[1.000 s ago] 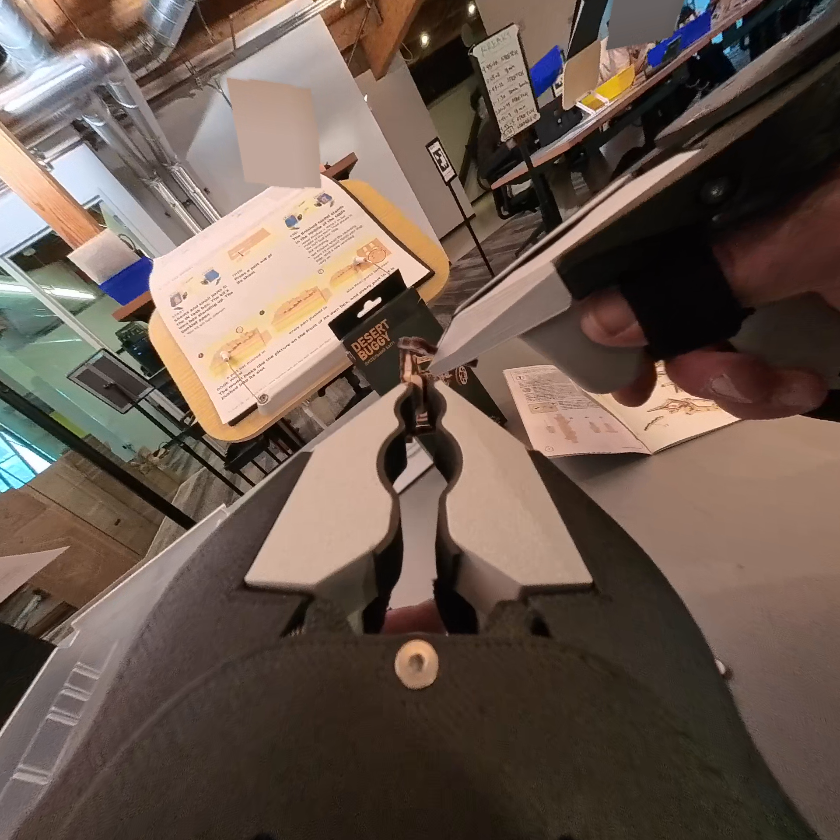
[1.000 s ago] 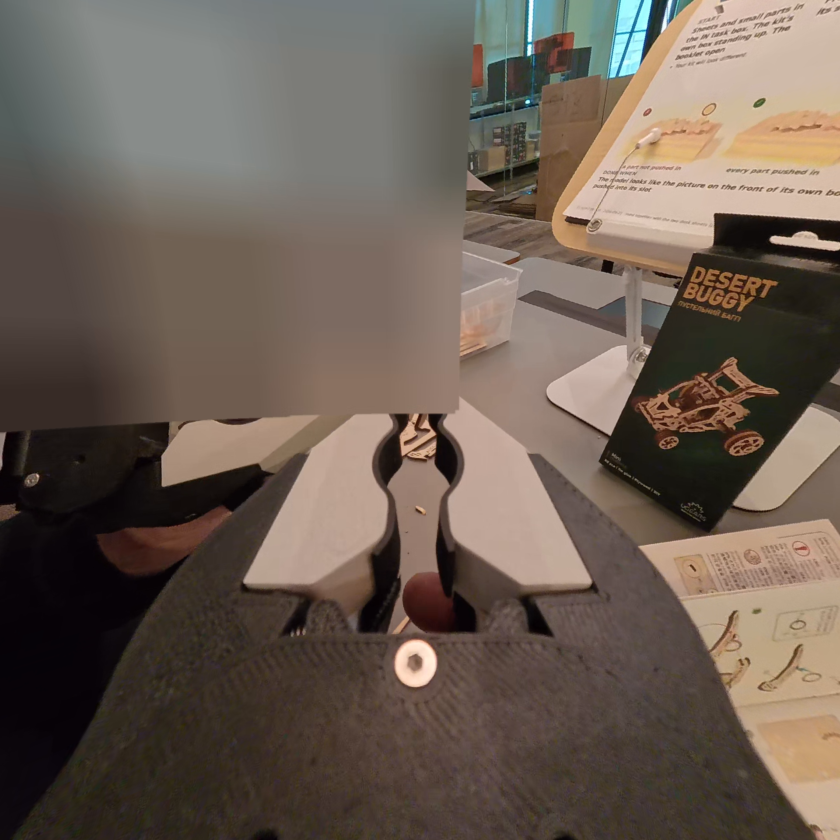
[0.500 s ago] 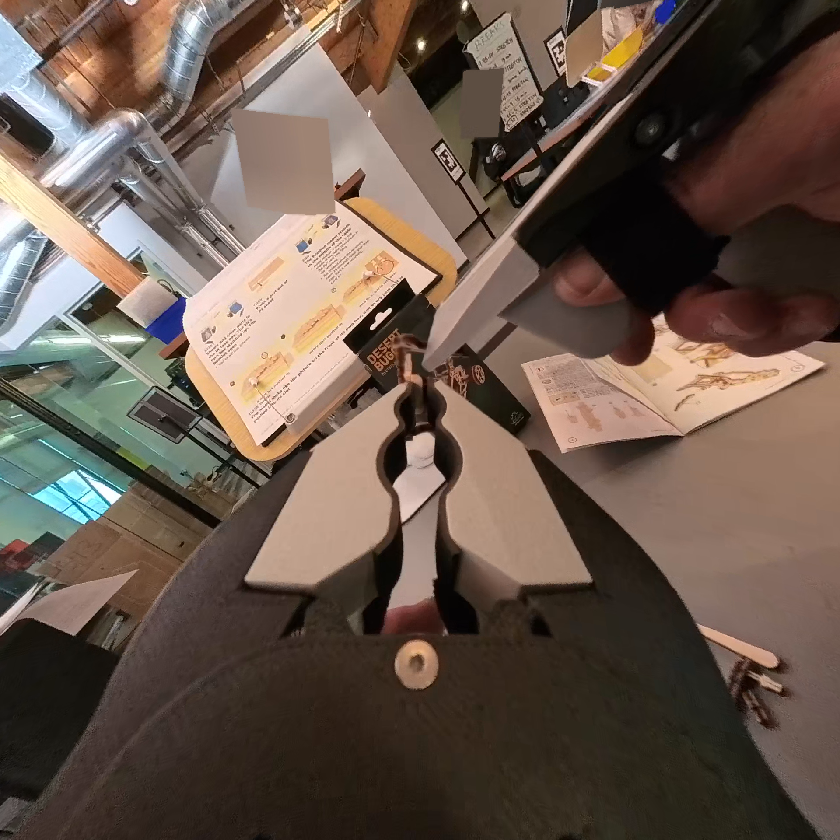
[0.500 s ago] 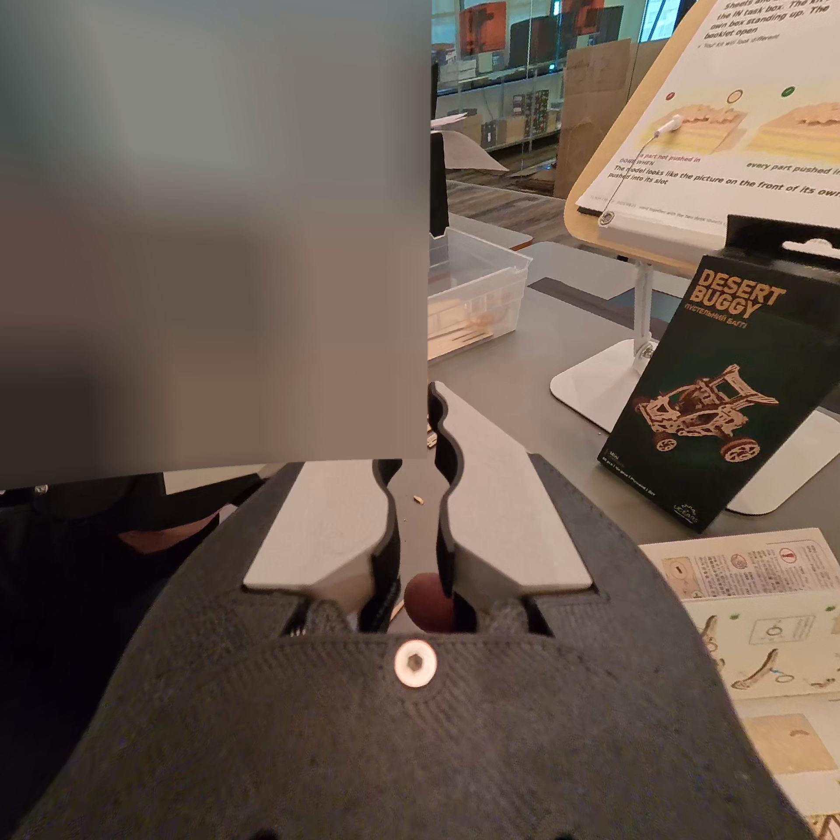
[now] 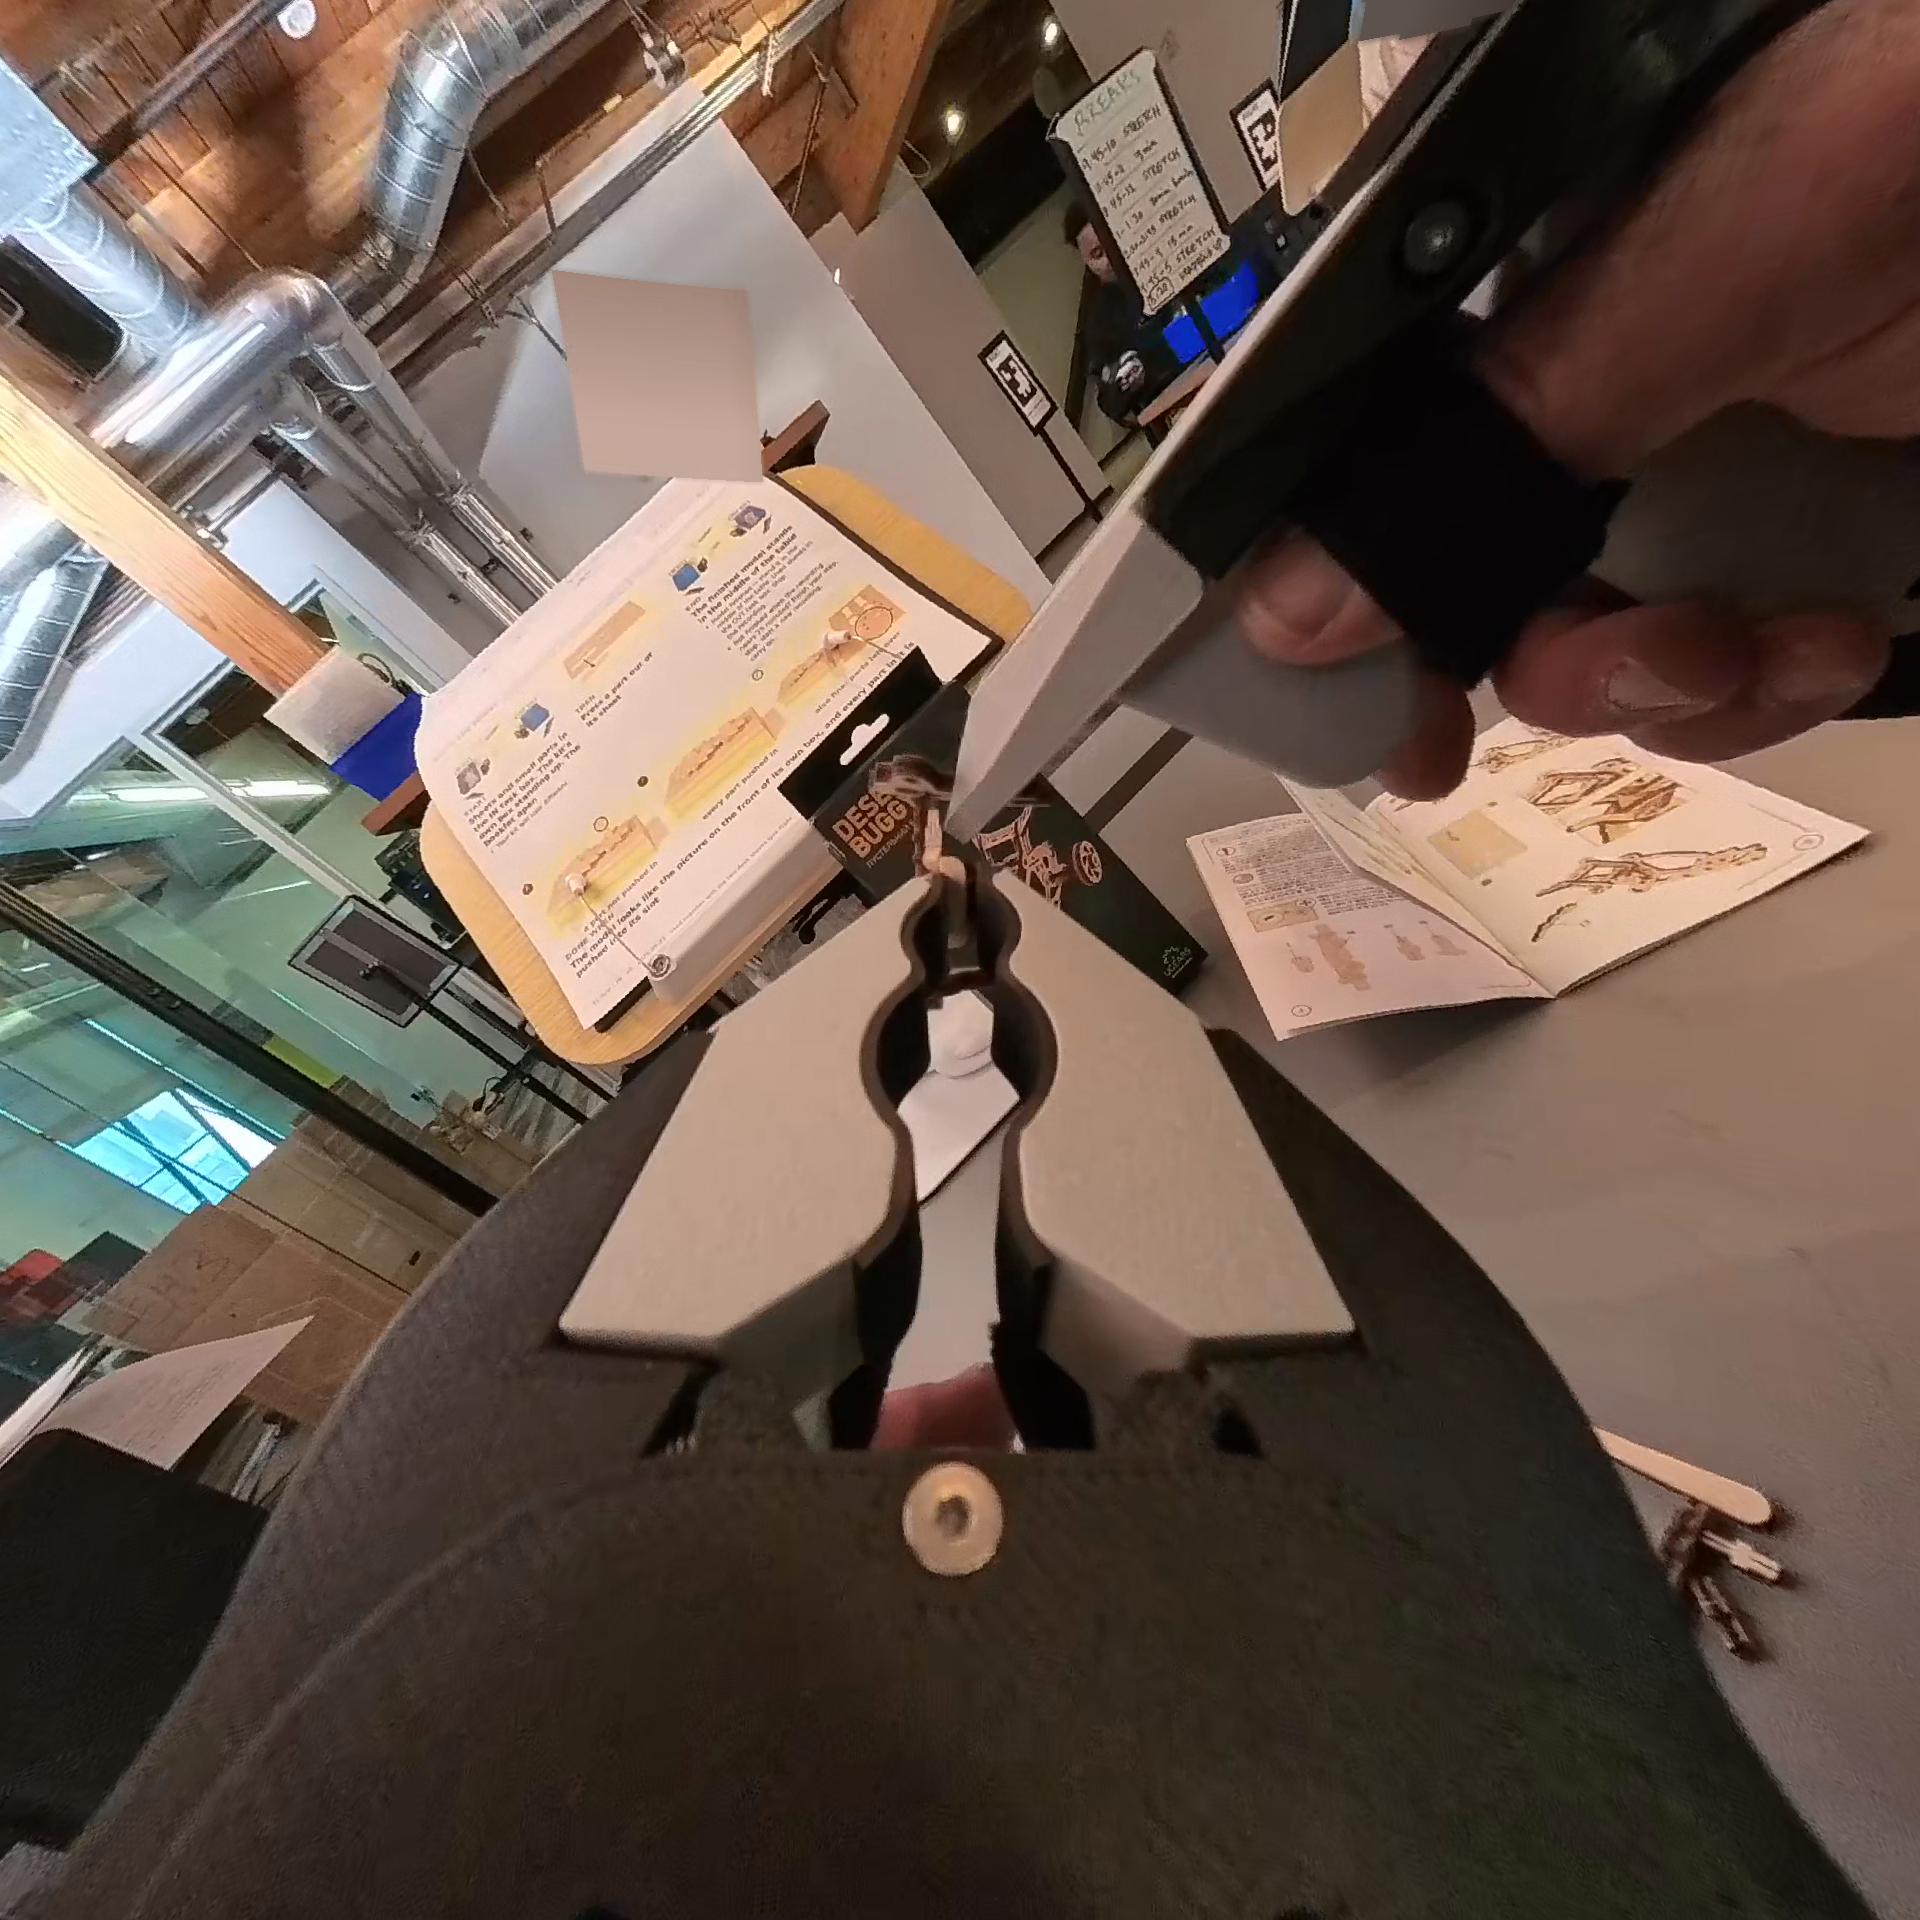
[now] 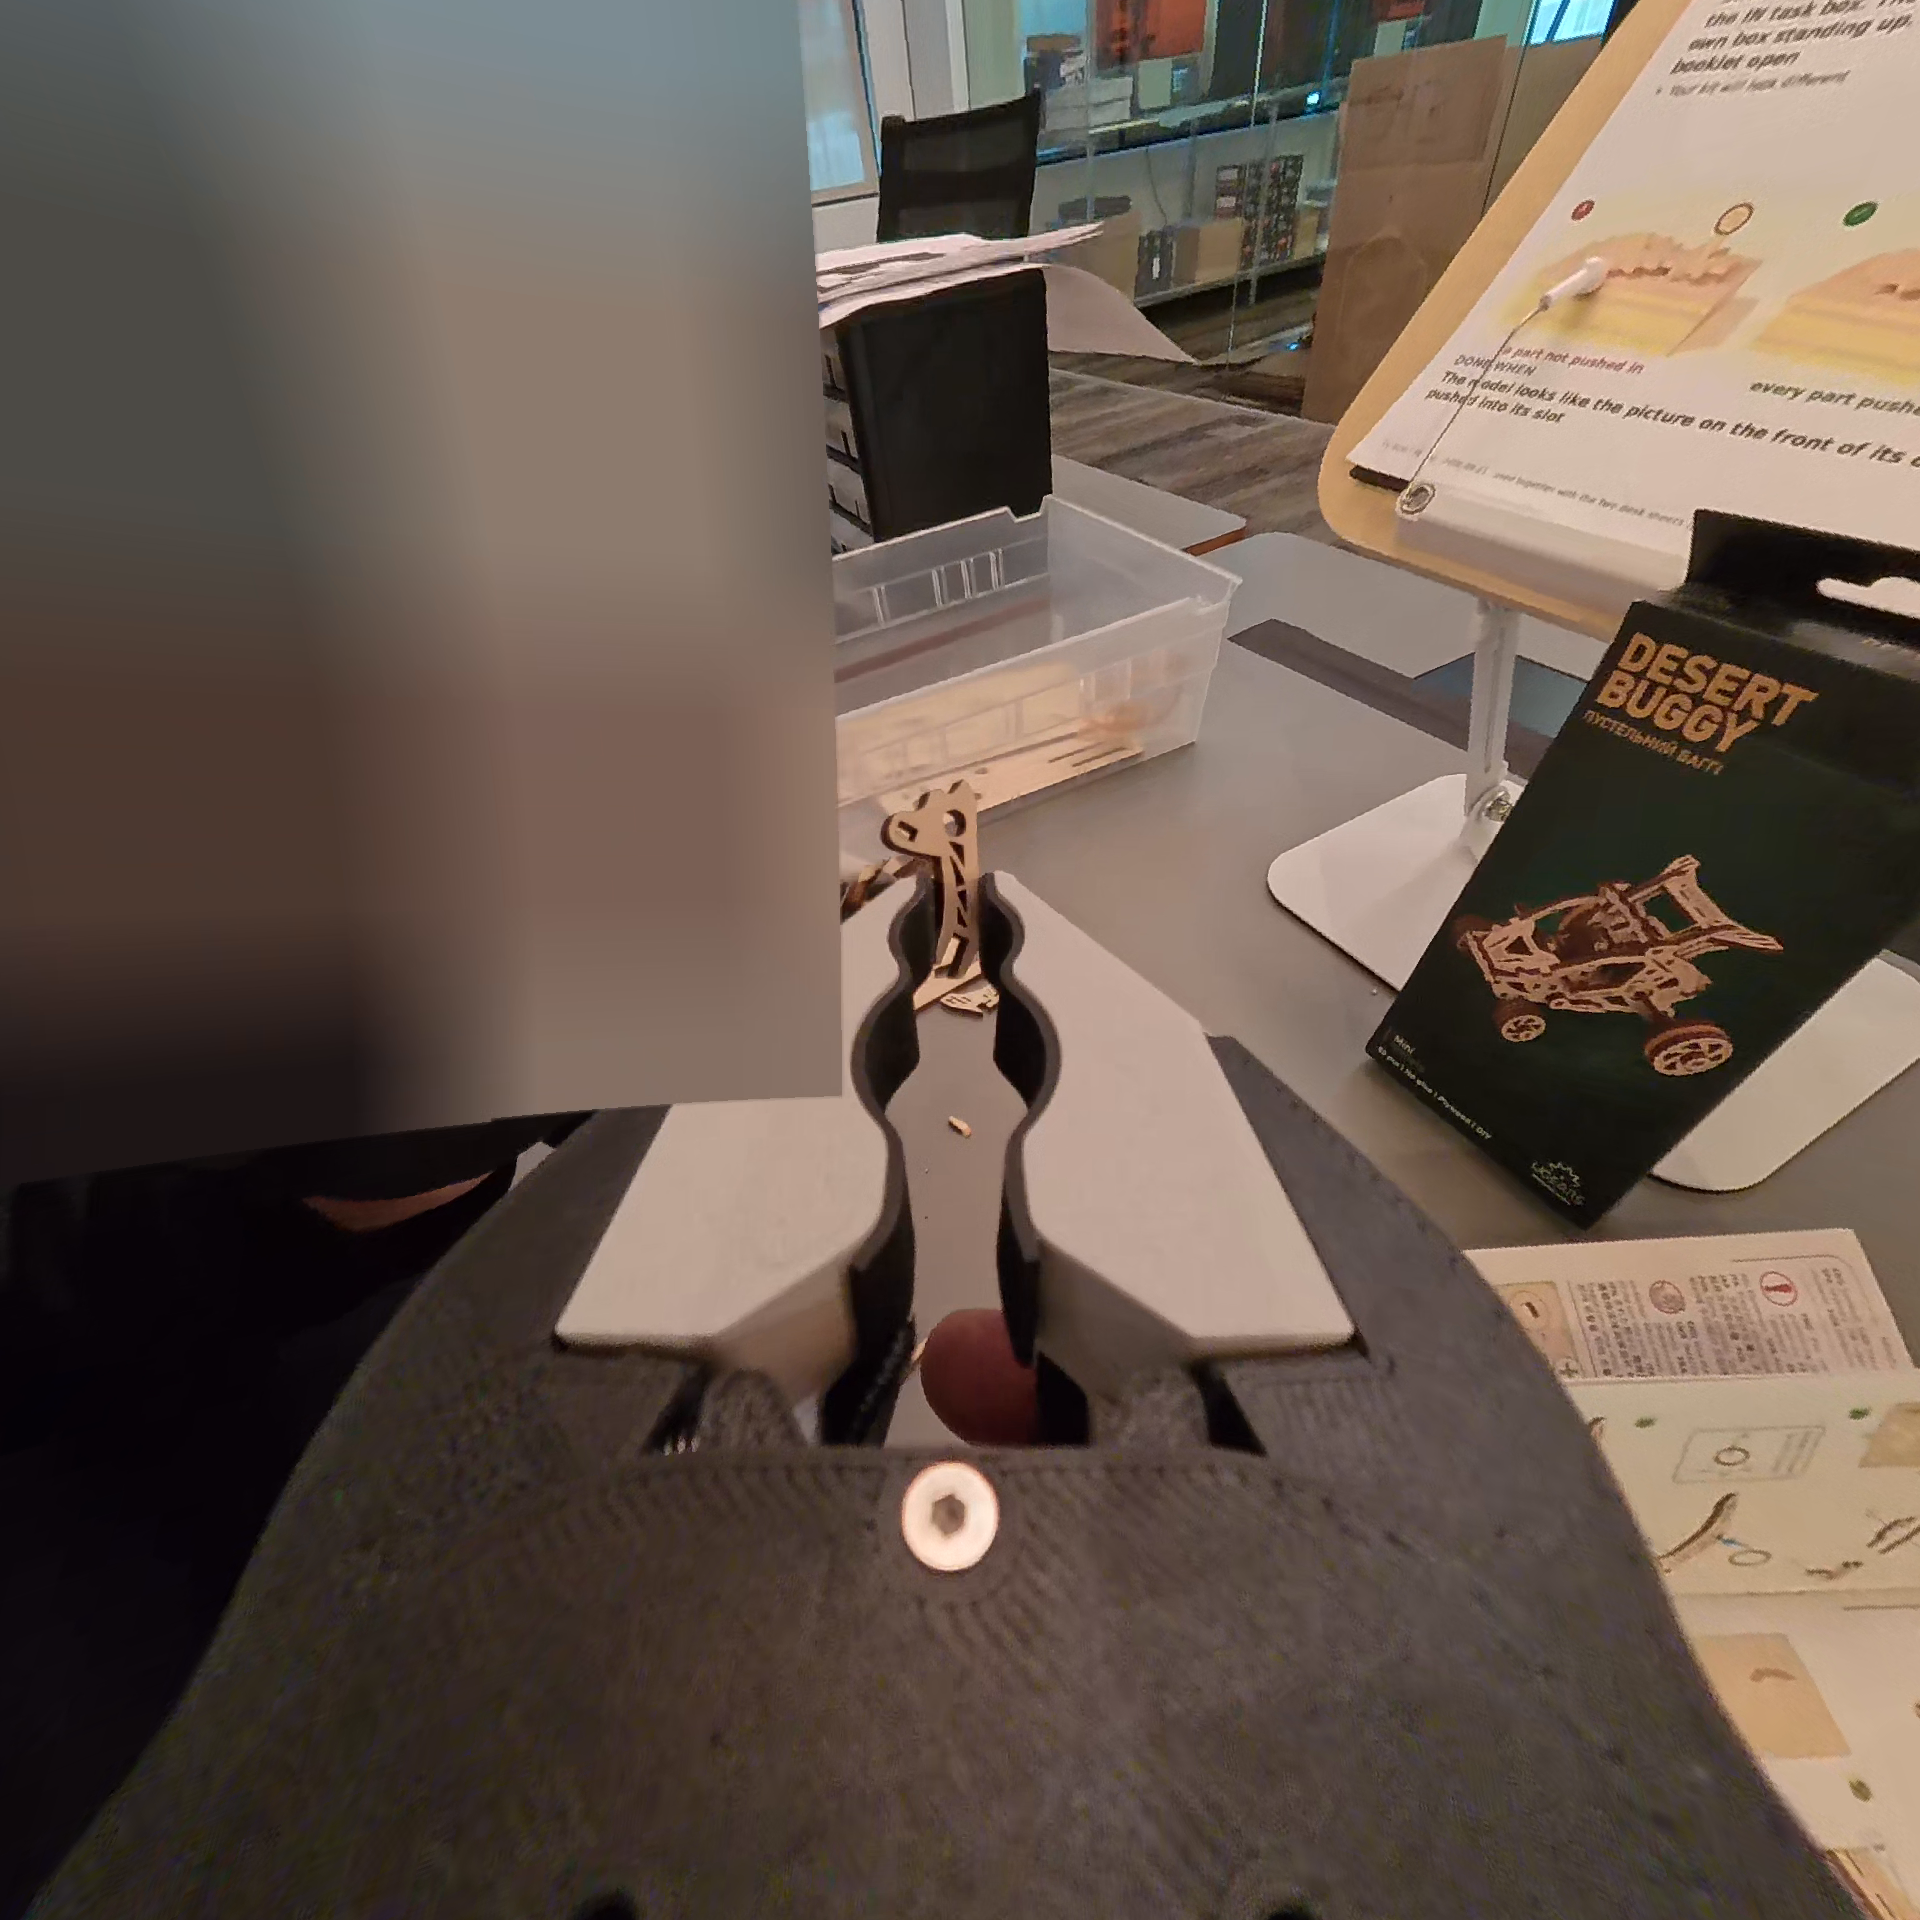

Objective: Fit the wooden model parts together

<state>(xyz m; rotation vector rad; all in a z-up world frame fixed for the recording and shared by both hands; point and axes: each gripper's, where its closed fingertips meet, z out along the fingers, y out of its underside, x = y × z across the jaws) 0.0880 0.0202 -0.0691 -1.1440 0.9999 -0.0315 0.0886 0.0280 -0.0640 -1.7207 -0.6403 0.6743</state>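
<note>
In the left wrist view my left gripper point(image 5: 954, 894) is shut on a thin wooden part point(image 5: 948, 868), seen edge-on and sticking up past the fingertips. The right gripper point(image 5: 982, 805) comes in from the upper right, held by a hand, and its tip meets that part. In the right wrist view my right gripper point(image 6: 951, 894) is shut on a curved, cut-out wooden part point(image 6: 940, 842) that stands upright between the pads, its head above the fingertips. A second wooden piece point(image 6: 864, 888) pokes out beside it from behind a blurred patch. That patch hides the left gripper in this view.
A dark kit box point(image 6: 1642, 894) stands on the grey table point(image 5: 1558, 1195) before a tilted instruction board point(image 6: 1662, 312). An open booklet point(image 5: 1507, 862) lies to the right. A clear bin point(image 6: 1039, 644) holds wooden sheets. Loose bits point(image 6: 966, 1003) and a wooden stick point(image 5: 1683, 1496) lie on the table. The grippers are tip to tip, or close to it.
Both grippers have shifted and tilted a little while their tips stay together. Each keeps its hold. The curved part now shows clear of the blurred patch in the right wrist view.
</note>
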